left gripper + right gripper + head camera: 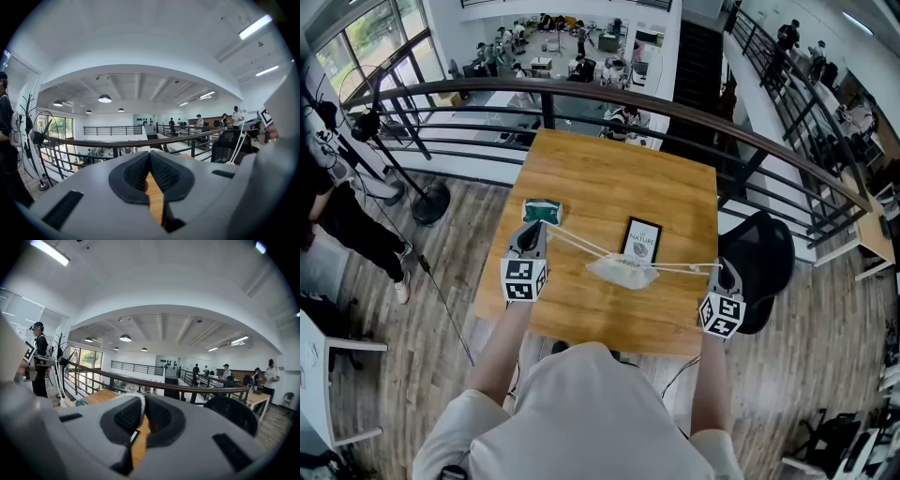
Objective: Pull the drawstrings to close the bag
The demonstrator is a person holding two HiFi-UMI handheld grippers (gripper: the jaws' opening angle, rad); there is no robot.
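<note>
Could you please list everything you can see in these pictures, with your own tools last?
table: one, light wood, centre
drawstring bag: one, white, on the table near its front
drawstrings: one set each side, white, stretched from bag to grippers
packet: one, green, table's left
book: one, black, just behind the bag
chair: one, black, right of table
railing: one, dark, beyond table
bystander: one, dark clothes, floor at left
left gripper: one, grey, fingers shut on drawstrings
right gripper: one, grey, fingers shut on drawstrings
</note>
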